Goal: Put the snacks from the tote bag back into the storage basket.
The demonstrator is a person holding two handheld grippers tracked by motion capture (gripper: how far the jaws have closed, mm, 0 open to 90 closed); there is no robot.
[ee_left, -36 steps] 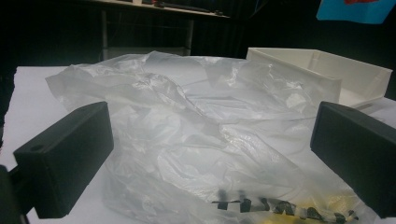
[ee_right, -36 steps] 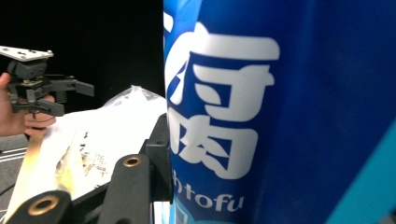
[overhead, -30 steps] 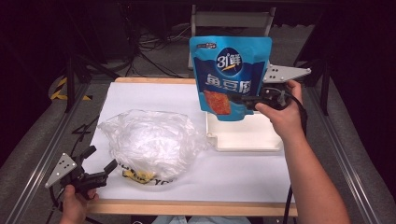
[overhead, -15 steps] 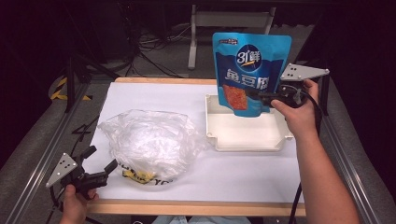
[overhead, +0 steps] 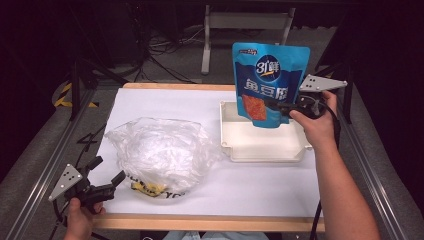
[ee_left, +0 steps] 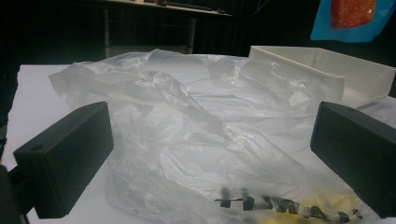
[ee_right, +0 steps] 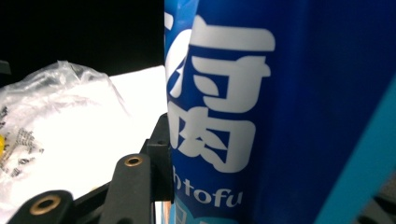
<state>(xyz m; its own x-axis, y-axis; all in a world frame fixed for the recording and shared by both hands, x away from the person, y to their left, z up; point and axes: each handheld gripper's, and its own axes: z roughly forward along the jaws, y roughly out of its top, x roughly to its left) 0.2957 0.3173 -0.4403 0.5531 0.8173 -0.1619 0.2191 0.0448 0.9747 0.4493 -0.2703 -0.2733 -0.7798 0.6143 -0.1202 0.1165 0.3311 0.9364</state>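
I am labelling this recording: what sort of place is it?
Probably a lab recording station, not a kitchen: a paper-covered table framed by metal rails, cables on the floor, dark surroundings.

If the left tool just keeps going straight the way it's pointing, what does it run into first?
Most likely the crumpled clear plastic bag: it lies right ahead of the open left tool, between its jaws' line. The white tray sits farther behind it.
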